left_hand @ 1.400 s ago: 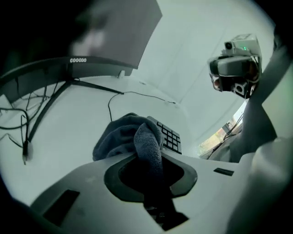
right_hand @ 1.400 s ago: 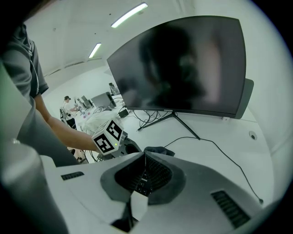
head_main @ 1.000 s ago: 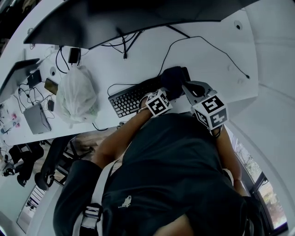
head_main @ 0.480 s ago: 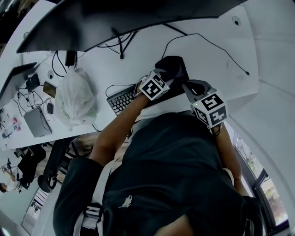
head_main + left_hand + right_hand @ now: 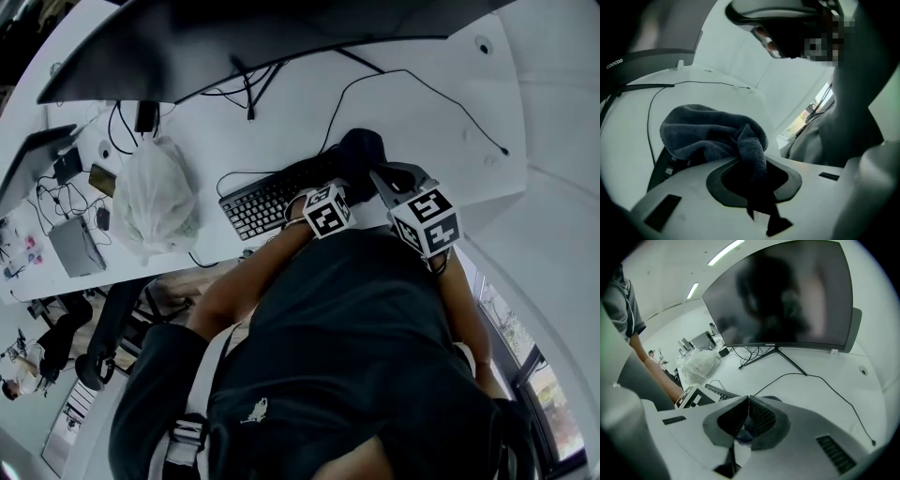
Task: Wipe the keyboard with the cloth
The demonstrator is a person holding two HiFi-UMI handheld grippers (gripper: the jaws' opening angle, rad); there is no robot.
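— What is taking up the most room?
— The white desk [image 5: 441, 122] is filling the head view, and a wide dark monitor [image 5: 262, 37] is standing on its thin legs along the far side.

— And on the person's left?
— A tied white plastic bag [image 5: 155, 197] is sitting near the desk's front edge. The black keyboard [image 5: 267, 199] is lying just beside it, running slantwise toward the middle.

— Where is the cloth lying?
— The dark cloth [image 5: 361, 152] is sitting bunched up on the keyboard's right end and covering the keys there. In the left gripper view it is heaping up over the dark keyboard edge.

— What are the grippers doing?
— The left gripper [image 5: 752, 159] is pinching a fold of the cloth, with its jaws closing tight on the fabric. The right gripper [image 5: 749, 400] is hovering just beside the cloth on its right, pressing its jaws together at the tips and gripping nothing.
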